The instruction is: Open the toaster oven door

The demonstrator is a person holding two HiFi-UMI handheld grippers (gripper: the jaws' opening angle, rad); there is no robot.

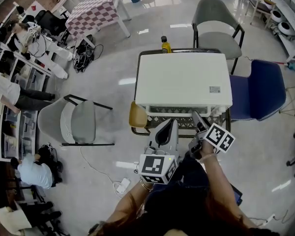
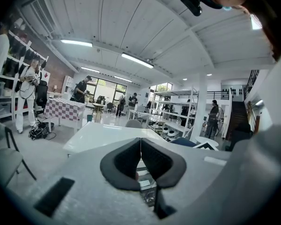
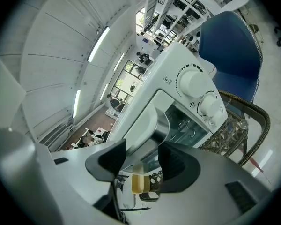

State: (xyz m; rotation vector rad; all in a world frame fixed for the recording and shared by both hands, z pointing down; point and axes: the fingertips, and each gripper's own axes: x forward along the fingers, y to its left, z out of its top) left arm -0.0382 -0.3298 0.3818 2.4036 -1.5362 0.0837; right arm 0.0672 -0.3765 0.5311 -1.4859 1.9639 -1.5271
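Glossy workshop floor surrounds a small lattice-sided table [image 1: 173,111] carrying a white toaster oven [image 1: 184,82], which sits at 12 o'clock from both grippers. A blue chair [image 1: 258,90] stands at 3 o'clock of the oven, and a yellow bottle [image 1: 165,45] at 11 o'clock. The right gripper [image 3: 143,161] is at the oven front, jaws clamped on the door handle [image 3: 147,125], which fills the gap between them. The door is closed. The left gripper [image 2: 140,165], at 9 o'clock of the right, has its jaws together, holding nothing.
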